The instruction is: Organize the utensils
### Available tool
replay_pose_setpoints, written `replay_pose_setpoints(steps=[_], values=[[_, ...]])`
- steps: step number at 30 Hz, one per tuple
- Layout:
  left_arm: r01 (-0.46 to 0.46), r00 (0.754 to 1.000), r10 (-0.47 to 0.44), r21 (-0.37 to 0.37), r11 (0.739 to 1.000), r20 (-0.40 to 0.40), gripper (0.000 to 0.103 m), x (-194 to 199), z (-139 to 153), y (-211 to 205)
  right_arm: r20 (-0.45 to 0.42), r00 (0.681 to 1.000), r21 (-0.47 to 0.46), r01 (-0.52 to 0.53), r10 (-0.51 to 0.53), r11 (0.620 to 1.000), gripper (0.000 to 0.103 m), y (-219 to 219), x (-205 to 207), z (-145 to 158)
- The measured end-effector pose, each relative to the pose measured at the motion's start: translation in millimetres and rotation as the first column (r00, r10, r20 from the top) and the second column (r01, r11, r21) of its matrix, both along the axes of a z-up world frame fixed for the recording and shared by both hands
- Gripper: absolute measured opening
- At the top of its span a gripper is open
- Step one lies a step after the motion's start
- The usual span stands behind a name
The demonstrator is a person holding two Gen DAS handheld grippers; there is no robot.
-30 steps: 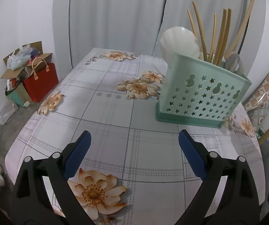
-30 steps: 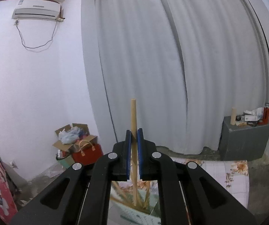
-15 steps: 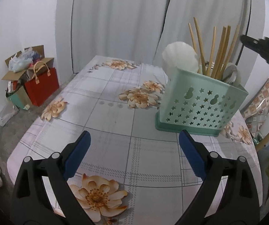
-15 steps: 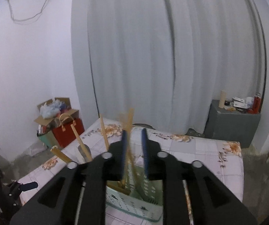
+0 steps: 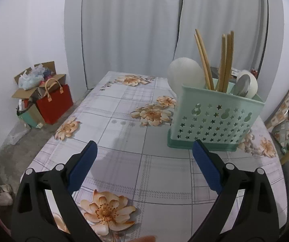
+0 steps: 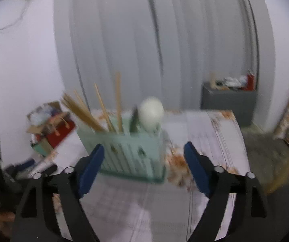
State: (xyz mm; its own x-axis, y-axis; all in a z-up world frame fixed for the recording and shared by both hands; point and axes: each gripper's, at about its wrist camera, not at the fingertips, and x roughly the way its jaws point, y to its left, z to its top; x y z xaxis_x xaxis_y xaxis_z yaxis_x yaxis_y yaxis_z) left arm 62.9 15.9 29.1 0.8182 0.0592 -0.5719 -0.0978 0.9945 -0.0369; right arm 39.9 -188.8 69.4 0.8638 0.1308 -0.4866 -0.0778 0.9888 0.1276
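A mint-green perforated utensil holder (image 5: 215, 121) stands on the flowered tablecloth (image 5: 124, 141), right of centre in the left wrist view. Several wooden chopsticks (image 5: 225, 60), a white ladle (image 5: 184, 74) and a metal spoon (image 5: 243, 84) stick up from it. My left gripper (image 5: 144, 161) hangs open over bare cloth in front of the holder, nothing between its fingers. The right wrist view is blurred. There the holder (image 6: 124, 149) sits just beyond my right gripper (image 6: 144, 163), whose jaws are opening wide with nothing between them; chopsticks (image 6: 104, 109) and the ladle (image 6: 151, 115) rise from it.
A red bag (image 5: 53, 102) and cardboard boxes (image 5: 33, 80) sit on the floor left of the table. White curtains hang behind. A grey cabinet (image 6: 229, 102) stands at the back right. A patterned cushion (image 5: 285, 109) leans at the right edge.
The right gripper let go of the chopstick it was holding upright, dropped down toward the holder and spread its jaws. The left gripper rose and drew back slightly.
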Motion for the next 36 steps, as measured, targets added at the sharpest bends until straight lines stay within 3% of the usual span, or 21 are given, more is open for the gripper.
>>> replay_pose_setpoints(steps=[5,14,36], values=[[-0.003,1.000,0.004,0.029,1.000,-0.019,0.091,0,-2,-7,-0.086,0.992,-0.103,0.081,-0.090,0.991,0.091,10,6,-21],[-0.064,0.997,0.065,0.039,0.997,-0.034,0.091,2,-2,3,-0.085,0.983,-0.187,0.146,-0.164,0.972,0.096,14,6,-22],[-0.110,0.993,0.112,0.043,0.993,-0.046,0.091,5,-4,20,-0.096,0.974,-0.195,0.182,-0.203,0.964,0.096,19,10,-20]])
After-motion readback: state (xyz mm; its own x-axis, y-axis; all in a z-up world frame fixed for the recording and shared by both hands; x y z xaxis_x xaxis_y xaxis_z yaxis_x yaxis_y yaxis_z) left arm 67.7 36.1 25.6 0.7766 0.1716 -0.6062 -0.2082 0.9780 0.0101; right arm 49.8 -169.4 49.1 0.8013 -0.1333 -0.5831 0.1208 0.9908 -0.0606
